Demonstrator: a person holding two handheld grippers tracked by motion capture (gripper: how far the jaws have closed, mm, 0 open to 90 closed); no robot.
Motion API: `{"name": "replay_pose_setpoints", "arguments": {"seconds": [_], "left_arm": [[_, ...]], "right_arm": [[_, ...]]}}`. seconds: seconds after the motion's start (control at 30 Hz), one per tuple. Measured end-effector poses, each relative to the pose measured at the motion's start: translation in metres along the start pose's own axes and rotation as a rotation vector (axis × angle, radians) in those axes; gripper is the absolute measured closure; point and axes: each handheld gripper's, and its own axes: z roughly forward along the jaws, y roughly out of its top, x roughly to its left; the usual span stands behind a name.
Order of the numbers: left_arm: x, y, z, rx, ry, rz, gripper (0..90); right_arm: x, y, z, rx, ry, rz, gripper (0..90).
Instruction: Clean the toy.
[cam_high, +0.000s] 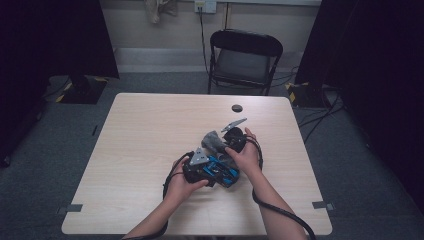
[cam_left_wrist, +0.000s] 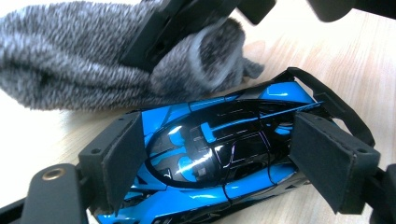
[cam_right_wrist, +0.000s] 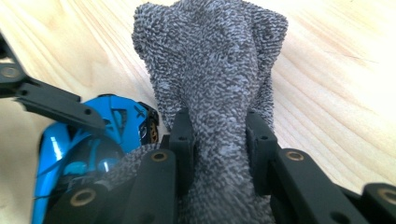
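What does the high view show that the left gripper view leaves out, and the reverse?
High view alone: the whole table, a folding chair behind it, and both hands. Left gripper view alone: the left gripper with its pads against the sides of the blue toy car, seen up close. Both: the car, the grey cloth, and the right gripper clamped on that cloth.

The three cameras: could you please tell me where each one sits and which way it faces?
High view: above the person's side, facing forward and down on the table; both forearms and hand-held grippers enter from the bottom.
Left gripper view: rides the left hand-held gripper, looking along its jaws, which grip the blue toy car.
Right gripper view: rides the right hand-held gripper, looking along its jaws, shut on the grey sock.
Shared: the car and the sock show in both gripper views.
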Motion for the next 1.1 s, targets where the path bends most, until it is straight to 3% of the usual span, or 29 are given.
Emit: {"name": "replay_pose_setpoints", "arguments": {"seconds": [0.17, 0.3, 1.1], "left_arm": [[0.000, 0.000, 0.000, 0.000, -0.002, 0.002, 18.1], [0.001, 0.000, 0.000, 0.000, -0.002, 0.001, 18.1], [0.000, 0.000, 0.000, -0.004, -0.002, 0.000, 18.0]], "right_arm": [[0.004, -0.002, 0.012, 0.026, 0.010, -0.024, 70.7], [0.006, -0.005, 0.015, 0.011, 0.031, -0.023, 70.8], [0.003, -0.021, -0.004, 0.021, 0.073, -0.058, 70.7]]}}
